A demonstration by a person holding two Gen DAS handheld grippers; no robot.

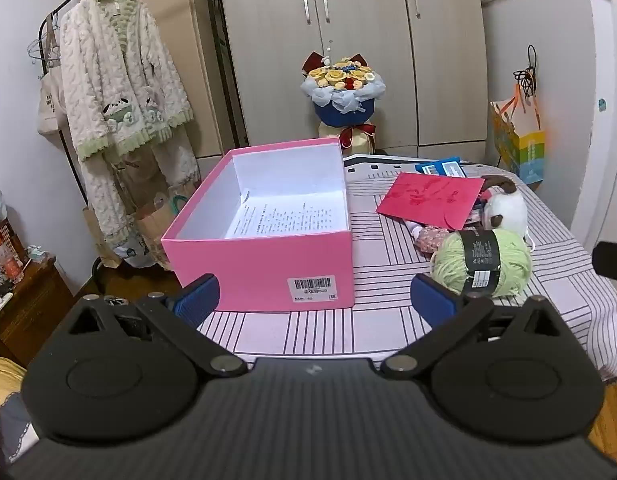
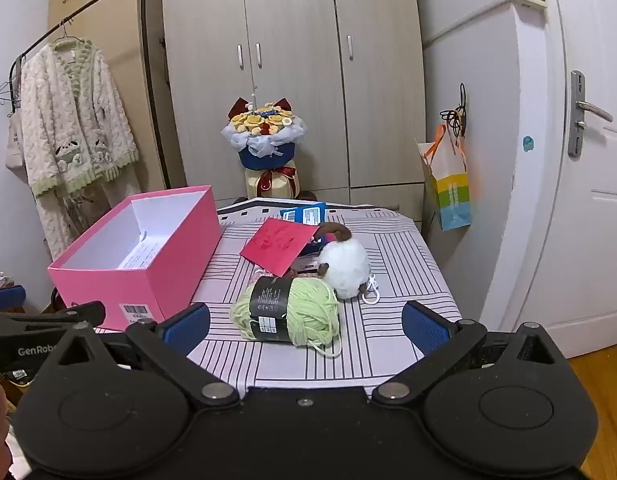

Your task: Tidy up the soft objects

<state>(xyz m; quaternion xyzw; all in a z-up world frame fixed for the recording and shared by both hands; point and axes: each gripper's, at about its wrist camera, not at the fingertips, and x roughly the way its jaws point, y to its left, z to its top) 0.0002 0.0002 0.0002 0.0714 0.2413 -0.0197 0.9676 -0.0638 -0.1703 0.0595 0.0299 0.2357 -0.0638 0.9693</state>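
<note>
A pink open box [image 1: 264,268] stands on the striped table [image 1: 308,328], with a printed sheet inside; it also shows in the right wrist view [image 2: 136,264]. A green yarn ball [image 1: 482,262] with a black label lies to its right, also in the right wrist view [image 2: 290,310]. Behind it lies a white plush toy [image 1: 506,208] with brown ears, also in the right wrist view [image 2: 346,266]. A small floral fabric item [image 1: 428,236] lies partly under a red envelope [image 1: 432,198]. My left gripper [image 1: 314,300] is open and empty before the box. My right gripper [image 2: 306,324] is open and empty, just short of the yarn.
Blue packets [image 1: 442,168] lie at the table's far side. A flower bouquet [image 2: 264,136] stands before the wardrobe. A fleece robe [image 1: 116,80] hangs on a rack at left. A colourful paper bag [image 2: 448,184] hangs on the right wall beside the door.
</note>
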